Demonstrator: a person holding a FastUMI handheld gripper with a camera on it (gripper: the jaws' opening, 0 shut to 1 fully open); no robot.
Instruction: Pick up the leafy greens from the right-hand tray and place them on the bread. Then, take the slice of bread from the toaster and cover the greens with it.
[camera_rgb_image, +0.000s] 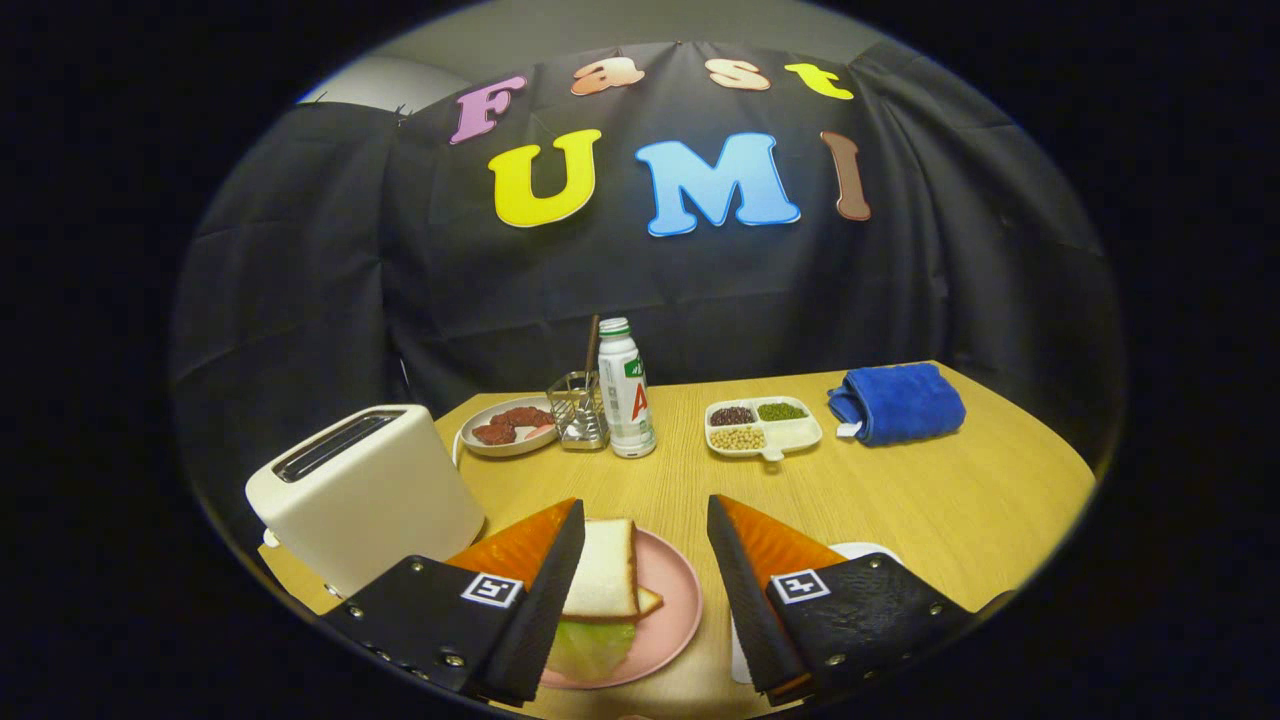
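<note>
Sitting on a pink plate (672, 600) is the sandwich: a white slice of bread (603, 568) lies on top of the leafy greens (592, 648), and a green edge peeks out from under it on the near side. A bit of another bread slice (649, 600) sticks out under the top one. The plate rests on the wooden table (900, 500).

The gripper (645, 520) hangs over the plate with its jaws spread wide. They hold nothing. The sandwich shows in the gap between them, partly hidden by the left finger.

A white toaster (365, 490) stands just left of the plate. A white tray (868, 549) peeks out behind the right finger.

Farther back on the table there is a small plate (480, 448) with red food on it. Beside it stands a wire holder (578, 412) with a stick in it, and next to that a white bottle (626, 390) with a green cap. To the right is a small white dish (800, 434) with beans in three parts. A folded blue cloth (898, 402) lies past the dish, near the far right side of the table.
</note>
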